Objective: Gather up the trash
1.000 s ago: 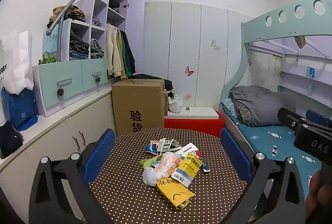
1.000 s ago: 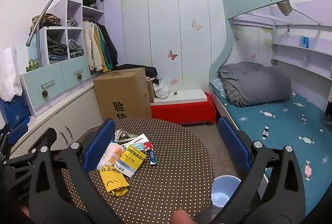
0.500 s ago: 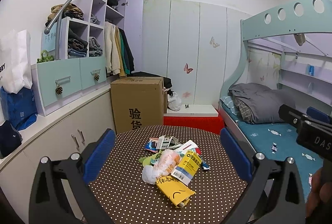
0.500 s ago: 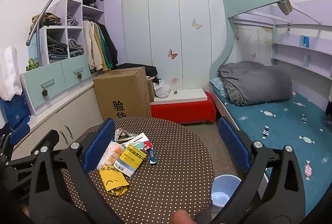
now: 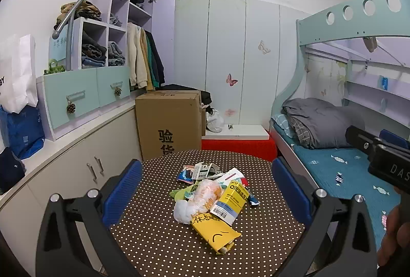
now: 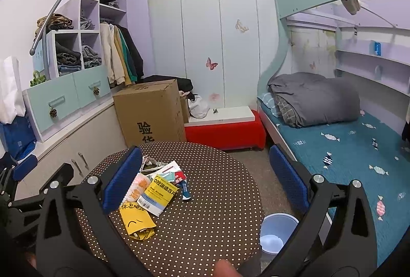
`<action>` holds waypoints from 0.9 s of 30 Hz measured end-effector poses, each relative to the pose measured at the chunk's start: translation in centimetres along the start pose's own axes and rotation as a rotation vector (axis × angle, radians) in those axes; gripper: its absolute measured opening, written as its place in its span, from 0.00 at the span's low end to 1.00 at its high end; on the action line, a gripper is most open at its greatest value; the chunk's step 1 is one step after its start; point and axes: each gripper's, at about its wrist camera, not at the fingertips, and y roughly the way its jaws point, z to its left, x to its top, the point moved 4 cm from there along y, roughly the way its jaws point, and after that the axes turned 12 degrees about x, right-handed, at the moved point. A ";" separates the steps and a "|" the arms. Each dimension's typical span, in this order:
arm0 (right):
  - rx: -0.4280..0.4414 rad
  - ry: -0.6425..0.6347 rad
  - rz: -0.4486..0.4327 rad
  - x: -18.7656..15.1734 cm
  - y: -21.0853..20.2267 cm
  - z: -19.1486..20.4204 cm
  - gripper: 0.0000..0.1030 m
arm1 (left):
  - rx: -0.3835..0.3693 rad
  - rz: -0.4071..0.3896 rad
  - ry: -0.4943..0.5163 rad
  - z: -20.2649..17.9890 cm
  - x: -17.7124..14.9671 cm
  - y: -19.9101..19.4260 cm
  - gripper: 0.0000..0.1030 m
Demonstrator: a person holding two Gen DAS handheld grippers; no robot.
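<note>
yellow wrappers (image 5: 216, 233) on dotted table (image 5: 159, 246) | both grippers' fingers spread wide, empty

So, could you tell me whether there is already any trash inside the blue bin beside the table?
No, the blue bin on the floor beside the table shows only a bare bottom in the right wrist view.

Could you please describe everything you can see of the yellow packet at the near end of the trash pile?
The yellow packet is a crumpled, flattened paper-like pouch with black characters and a curved black line printed on it. It lies flat on the dotted round table, nearest the grippers, its open end ragged. A yellow and white carton overlaps its far edge. Neither gripper touches it.
</note>
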 end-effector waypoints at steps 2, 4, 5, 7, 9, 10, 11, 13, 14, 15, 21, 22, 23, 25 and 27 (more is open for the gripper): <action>0.001 0.001 0.002 -0.1 0.1 -0.1 0.94 | -0.001 0.004 0.001 -0.2 -0.1 0.1 0.96; 0.000 0.004 0.006 -0.2 0.3 -0.3 0.94 | 0.000 0.011 0.003 -0.3 -0.3 0.4 0.96; -0.001 0.004 0.009 -0.2 0.4 -0.3 0.94 | 0.001 0.015 0.003 -0.3 -0.4 0.5 0.96; -0.004 0.007 0.018 -0.5 0.7 -0.4 0.94 | 0.001 0.025 0.003 -0.3 -0.7 0.9 0.96; -0.002 0.011 0.026 -0.7 1.0 -0.7 0.94 | 0.002 0.036 0.006 -0.4 -1.1 1.2 0.96; -0.004 0.013 0.033 -0.9 1.2 -0.8 0.94 | 0.003 0.044 0.007 -0.5 -1.4 1.5 0.96; -0.007 0.013 0.039 -1.1 1.5 -0.9 0.94 | 0.003 0.053 0.008 -0.6 -1.6 1.8 0.96; -0.013 0.014 0.056 -1.6 2.1 -1.2 0.94 | 0.002 0.082 0.011 -0.7 -2.7 2.7 0.96; -0.013 0.015 0.069 -2.0 2.6 -1.4 0.94 | 0.002 0.100 0.013 -0.7 -3.2 3.2 0.96; -0.014 0.017 0.081 -2.4 2.9 -1.6 0.94 | 0.002 0.122 0.017 -0.7 -3.8 3.8 0.96; -0.023 0.041 0.195 -5.8 6.3 -3.4 0.94 | 0.004 0.281 0.031 -1.0 -8.7 8.1 0.96; -0.024 0.045 0.216 -6.5 7.0 -3.6 0.94 | 0.005 0.307 0.031 -1.1 -9.6 8.8 0.96; -0.024 0.047 0.232 -7.1 7.6 -3.9 0.94 | 0.006 0.327 0.031 -1.1 -10.3 9.5 0.96; -0.025 0.053 0.270 -8.2 8.6 -4.4 0.94 | 0.003 0.373 0.023 -1.3 -11.7 10.9 0.96; -0.023 0.057 0.302 -9.1 9.5 -4.6 0.94 | -0.003 0.404 0.013 -1.5 -12.6 12.0 0.96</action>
